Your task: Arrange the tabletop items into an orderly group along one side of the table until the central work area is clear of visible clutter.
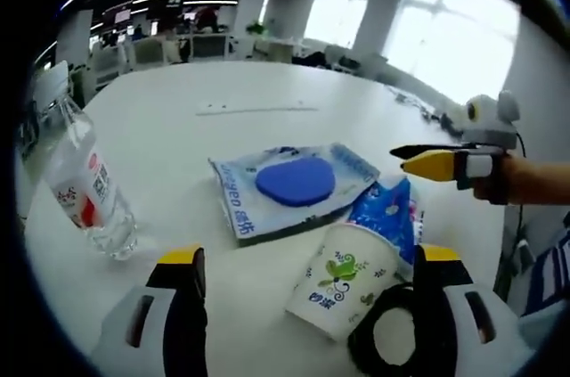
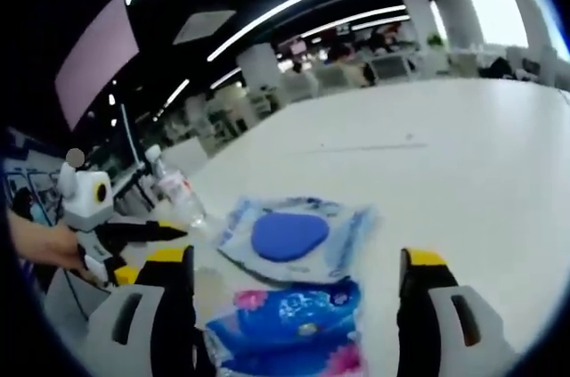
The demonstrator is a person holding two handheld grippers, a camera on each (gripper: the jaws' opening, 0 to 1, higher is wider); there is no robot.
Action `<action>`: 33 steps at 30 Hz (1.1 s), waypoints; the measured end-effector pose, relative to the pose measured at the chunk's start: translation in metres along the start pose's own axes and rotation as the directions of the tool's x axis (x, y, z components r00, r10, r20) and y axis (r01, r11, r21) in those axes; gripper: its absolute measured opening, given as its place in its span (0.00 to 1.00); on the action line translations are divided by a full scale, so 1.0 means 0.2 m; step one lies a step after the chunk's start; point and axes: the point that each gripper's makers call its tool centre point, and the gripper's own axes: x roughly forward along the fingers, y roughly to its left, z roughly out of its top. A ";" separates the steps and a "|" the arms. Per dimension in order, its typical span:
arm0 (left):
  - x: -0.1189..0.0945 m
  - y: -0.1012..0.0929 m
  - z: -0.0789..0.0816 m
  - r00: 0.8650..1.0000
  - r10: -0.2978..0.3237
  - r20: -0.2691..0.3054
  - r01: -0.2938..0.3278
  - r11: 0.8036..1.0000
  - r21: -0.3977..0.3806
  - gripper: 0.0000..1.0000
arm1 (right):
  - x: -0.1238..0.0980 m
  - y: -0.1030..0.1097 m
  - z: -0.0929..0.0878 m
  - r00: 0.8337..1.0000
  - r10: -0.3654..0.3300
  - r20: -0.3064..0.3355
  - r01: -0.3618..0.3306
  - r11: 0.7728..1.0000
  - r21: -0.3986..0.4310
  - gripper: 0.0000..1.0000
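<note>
With nothing gripped, the left gripper (image 1: 303, 274) gapes over the paper cup (image 1: 343, 279) near the table's (image 1: 267, 92) middle and the right gripper (image 2: 294, 279), likewise agape, straddles the blue packet (image 2: 289, 323) (gathering seems barely begun), so closing comes next.

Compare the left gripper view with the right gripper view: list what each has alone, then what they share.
Left gripper view alone: a paper cup lying on its side and a black cable loop beside it. Right gripper view alone: no tabletop item of its own. Shared: the water bottle, the clear packet with a blue pad, the blue tissue pack and the white table. Each also catches the other gripper.
</note>
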 end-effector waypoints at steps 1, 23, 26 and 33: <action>0.00 0.00 -0.01 1.000 -0.002 -0.007 0.002 1.000 0.008 0.95 | 0.00 0.01 0.00 1.000 0.002 0.003 -0.002 1.000 0.007 0.93; 0.01 -0.04 -0.07 0.994 -0.055 -0.090 0.068 0.988 0.139 0.87 | -0.03 0.04 -0.08 1.000 0.003 -0.009 -0.001 0.992 0.128 0.88; 0.02 -0.05 -0.07 0.993 -0.058 -0.106 0.075 0.984 0.161 0.86 | -0.05 0.04 -0.08 1.000 -0.002 -0.004 0.002 0.988 0.157 0.87; 0.02 -0.08 -0.11 0.983 -0.094 -0.156 0.124 0.973 0.194 0.84 | -0.06 0.06 -0.10 1.000 -0.001 -0.001 0.002 0.975 0.223 0.86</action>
